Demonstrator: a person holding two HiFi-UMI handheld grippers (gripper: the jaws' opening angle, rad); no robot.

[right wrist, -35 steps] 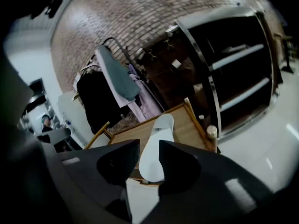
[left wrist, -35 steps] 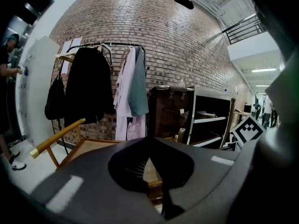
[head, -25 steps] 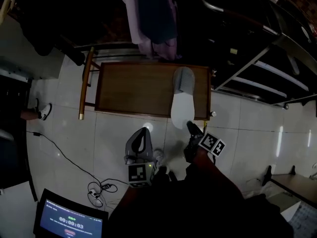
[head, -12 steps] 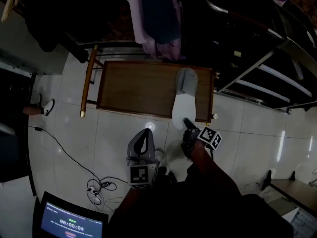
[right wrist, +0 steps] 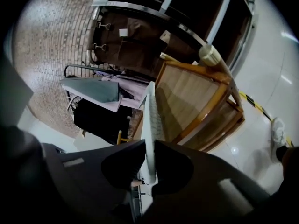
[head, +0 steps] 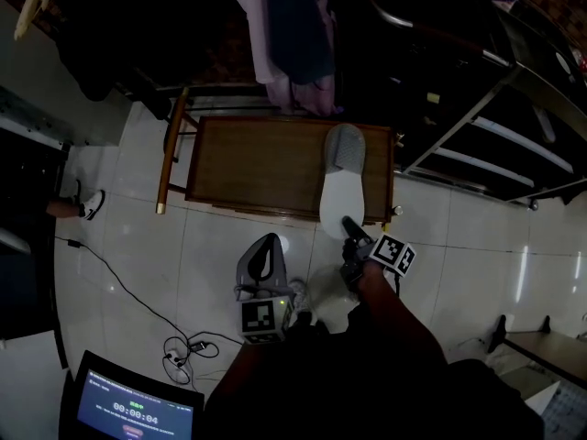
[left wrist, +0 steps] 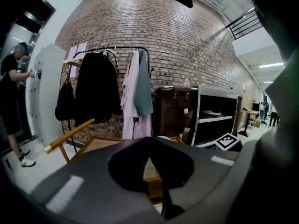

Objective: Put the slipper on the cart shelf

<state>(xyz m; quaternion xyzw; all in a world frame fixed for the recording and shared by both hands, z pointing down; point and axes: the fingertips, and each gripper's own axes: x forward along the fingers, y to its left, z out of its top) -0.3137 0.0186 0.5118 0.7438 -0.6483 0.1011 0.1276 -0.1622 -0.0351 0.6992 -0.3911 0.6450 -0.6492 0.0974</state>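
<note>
A grey-white slipper (head: 341, 177) lies sole up on the right end of the wooden cart's top shelf (head: 248, 163), its heel hanging over the front edge. My right gripper (head: 351, 229) is at that heel, jaws closing. In the right gripper view the thin white sole (right wrist: 150, 120) runs edge-on between the two fingers of the right gripper (right wrist: 150, 162), which press it from both sides. The left gripper (head: 267, 242) hangs lower left over the floor tiles. In its own view the left gripper (left wrist: 154, 167) has its jaws together with nothing in them.
A clothes rack (head: 284, 26) with hanging garments stands behind the cart. Dark metal shelving (head: 477, 108) flanks it on the right. The cart's lower shelf (right wrist: 219, 125) shows beneath the top. Cables (head: 183, 345) and a laptop screen (head: 128, 411) lie at lower left. A person (left wrist: 11, 101) stands far left.
The right gripper has edged up to the slipper's overhanging heel and its jaws have come in around the sole. The left gripper has stayed in place.
</note>
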